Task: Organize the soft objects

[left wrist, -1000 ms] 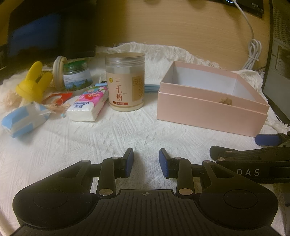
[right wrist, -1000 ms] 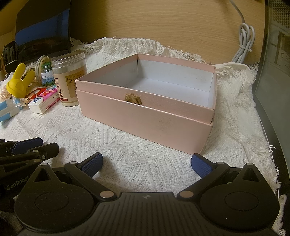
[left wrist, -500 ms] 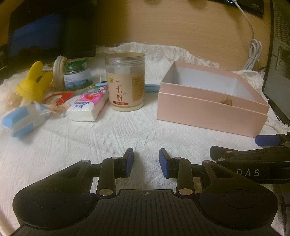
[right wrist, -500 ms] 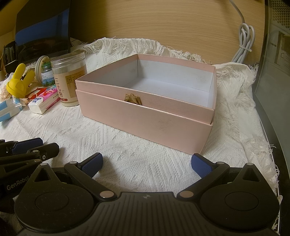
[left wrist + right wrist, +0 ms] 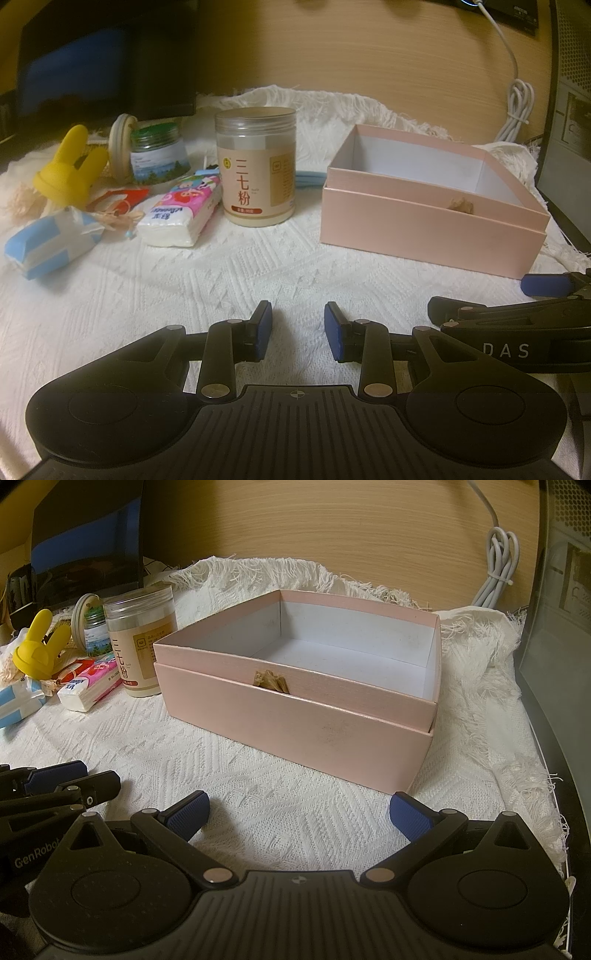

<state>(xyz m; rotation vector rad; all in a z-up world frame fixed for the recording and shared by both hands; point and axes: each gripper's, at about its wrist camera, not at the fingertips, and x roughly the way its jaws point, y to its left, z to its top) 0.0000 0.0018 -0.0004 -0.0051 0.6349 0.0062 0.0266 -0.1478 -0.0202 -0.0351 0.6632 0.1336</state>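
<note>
An open pink box (image 5: 424,229) (image 5: 295,727) with a white inside sits on the white cloth; I see nothing inside it. At the left lie a pink-printed tissue pack (image 5: 181,214) (image 5: 90,686) and a blue-and-white tissue pack (image 5: 51,243) (image 5: 18,705). My left gripper (image 5: 297,332) is partly open and empty, low over the cloth, well short of the packs. My right gripper (image 5: 297,812) is wide open and empty, just in front of the box.
A beige-labelled jar (image 5: 256,166) stands between the packs and the box. A yellow rabbit-ear toy (image 5: 66,170), a green-lidded jar (image 5: 157,155) and a red packet (image 5: 122,195) sit behind the packs. A monitor (image 5: 103,62) and white cable (image 5: 517,107) are at the back.
</note>
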